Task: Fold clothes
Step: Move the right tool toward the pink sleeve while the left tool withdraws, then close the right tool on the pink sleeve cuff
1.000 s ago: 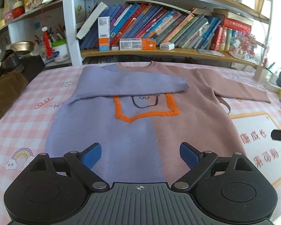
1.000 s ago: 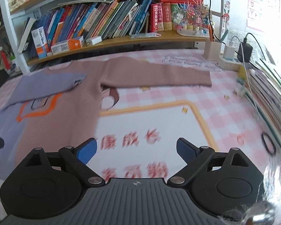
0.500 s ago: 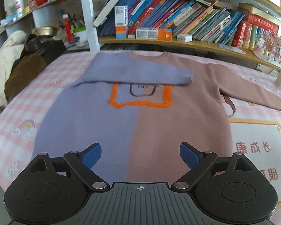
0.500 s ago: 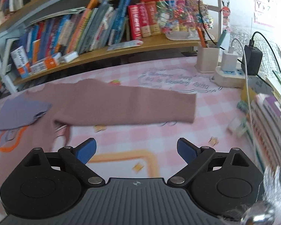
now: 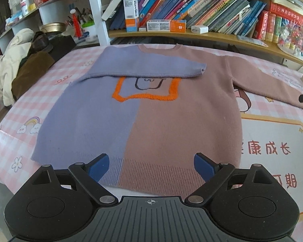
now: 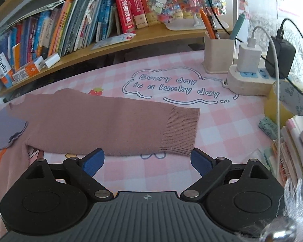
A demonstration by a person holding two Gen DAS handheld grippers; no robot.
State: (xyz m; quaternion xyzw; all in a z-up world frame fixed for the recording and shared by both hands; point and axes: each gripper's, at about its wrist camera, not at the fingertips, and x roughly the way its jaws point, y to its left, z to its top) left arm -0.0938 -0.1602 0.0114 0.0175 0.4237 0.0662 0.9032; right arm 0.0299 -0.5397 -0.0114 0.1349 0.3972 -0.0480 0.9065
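Observation:
A sweater, half lavender and half dusty pink with an orange outline on the chest, lies flat on the pink checked table cover. Its lavender sleeve is folded across the chest. Its pink sleeve lies stretched out to the right, with the ribbed cuff at its end. My left gripper is open and empty, just in front of the sweater's hem. My right gripper is open and empty, just in front of the pink sleeve near the cuff.
A bookshelf with many books runs along the back. A pen holder, a power strip with chargers and cables, and stacked books stand at the right. A pile of clothes lies at the left.
My left gripper has pulled back toward the hem, so the whole sweater shows. My right gripper has moved right and forward along the pink sleeve to its cuff. Both stay open.

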